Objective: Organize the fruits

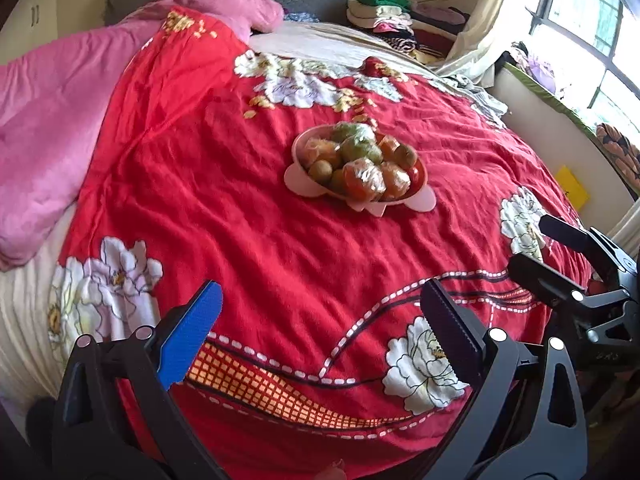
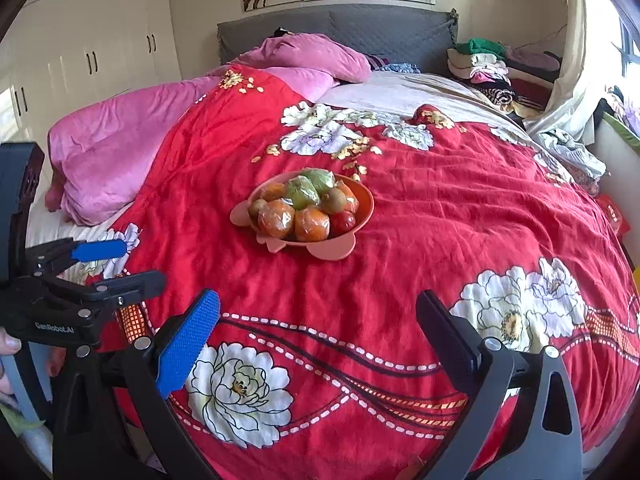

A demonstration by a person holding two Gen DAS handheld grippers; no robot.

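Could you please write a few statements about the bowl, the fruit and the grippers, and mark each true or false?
1. The bowl sits on a red floral quilt. True.
2. The left gripper holds an orange. False: its jaws are open and hold nothing.
3. Some fruit in the bowl is wrapped in clear plastic. True.
4. The bowl holds only green fruit. False: orange, green, brown and red fruit are piled in it.
5. The right gripper is open, short of the bowl. True.
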